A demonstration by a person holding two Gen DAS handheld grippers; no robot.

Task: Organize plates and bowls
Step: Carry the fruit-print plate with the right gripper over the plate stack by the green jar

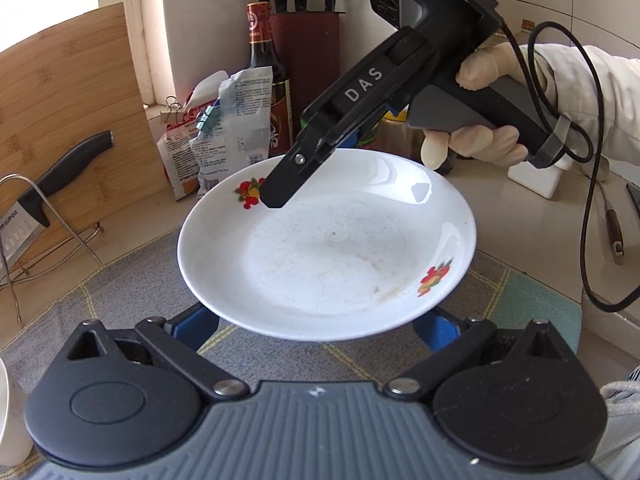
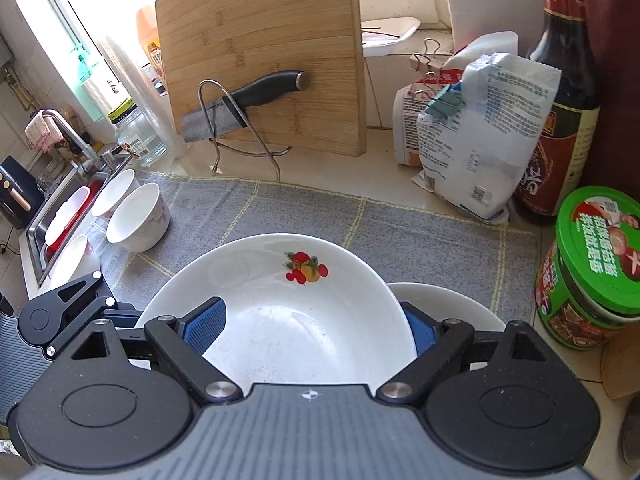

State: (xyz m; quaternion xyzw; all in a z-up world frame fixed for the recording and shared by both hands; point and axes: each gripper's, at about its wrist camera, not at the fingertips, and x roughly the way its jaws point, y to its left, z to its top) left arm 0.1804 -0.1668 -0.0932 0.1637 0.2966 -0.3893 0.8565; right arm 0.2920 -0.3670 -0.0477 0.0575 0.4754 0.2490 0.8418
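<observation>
Right, notes per view:

1. Left wrist view:
   - The plate [image 1: 320,264] is glazed white ceramic with fruit decals. My read: stiff, fairly heavy, slick, and it chips if the rim is knocked.
   - It sits over the middle of the grey mat [image 1: 120,304], and looks to be off the mat rather than resting on it.
   - The left gripper [image 1: 316,328] has its fingers spread wide. The blue pads [image 1: 438,330] are tucked at the plate's near rim, one on each side. I can't tell whether they squeeze it or only cradle it.
   - The right gripper [image 1: 288,184] comes in from the far side of the mat, with one finger over the far rim. A gloved hand [image 1: 480,136] is on its handle.
   - Where to hold: the rim on opposite sides, never the sloped well.

2. Right wrist view:
   - The right gripper [image 2: 310,328] has its jaws wide, with a pad [image 2: 206,326] against each side of the plate [image 2: 280,320]. It looks like a wide clamp on the plate.
   - Only this view shows a second plate [image 2: 448,304] lying on the mat [image 2: 400,232] under the held plate's right edge. I take that as the likely stack spot.
   - Only this view shows the bowls [image 2: 138,216] at the mat's left edge.
   - The left gripper [image 2: 100,308] shows only from the side here, with its tips hidden under the rim.
   - The other view alone shows the plate's whole outline.
</observation>
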